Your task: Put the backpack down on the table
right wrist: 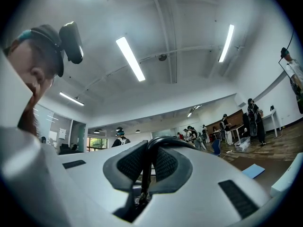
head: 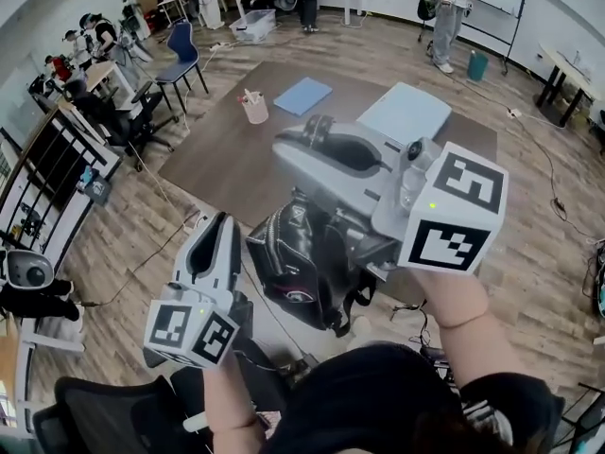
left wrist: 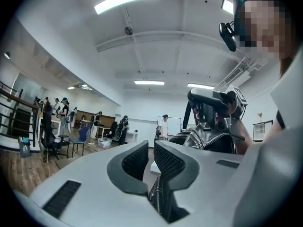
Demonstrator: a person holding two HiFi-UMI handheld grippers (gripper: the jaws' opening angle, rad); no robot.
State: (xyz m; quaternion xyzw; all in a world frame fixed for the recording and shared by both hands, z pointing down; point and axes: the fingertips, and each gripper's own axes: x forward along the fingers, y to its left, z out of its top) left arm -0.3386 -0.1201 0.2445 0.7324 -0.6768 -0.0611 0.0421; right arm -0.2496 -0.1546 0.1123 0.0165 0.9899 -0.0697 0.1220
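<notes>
A black leather backpack (head: 304, 265) hangs in the air between my two grippers, in front of the near edge of the brown table (head: 227, 164). My right gripper (head: 315, 132) is above it and shut on the backpack's thin black top handle (right wrist: 163, 142), which loops up between the pads. My left gripper (head: 223, 227) is at the bag's left side. It is shut on a black strap of the bag (left wrist: 159, 196) pinched low between the jaws. In the left gripper view the bag's zipped top (left wrist: 208, 138) shows under the right gripper (left wrist: 214, 98).
On the table lie a blue folder (head: 302, 95), a pale blue box (head: 406, 112) and a pink cup (head: 254, 108). A blue chair (head: 182, 50) stands beyond its left corner. Cables run across the wood floor. Several people stand at desks at the back.
</notes>
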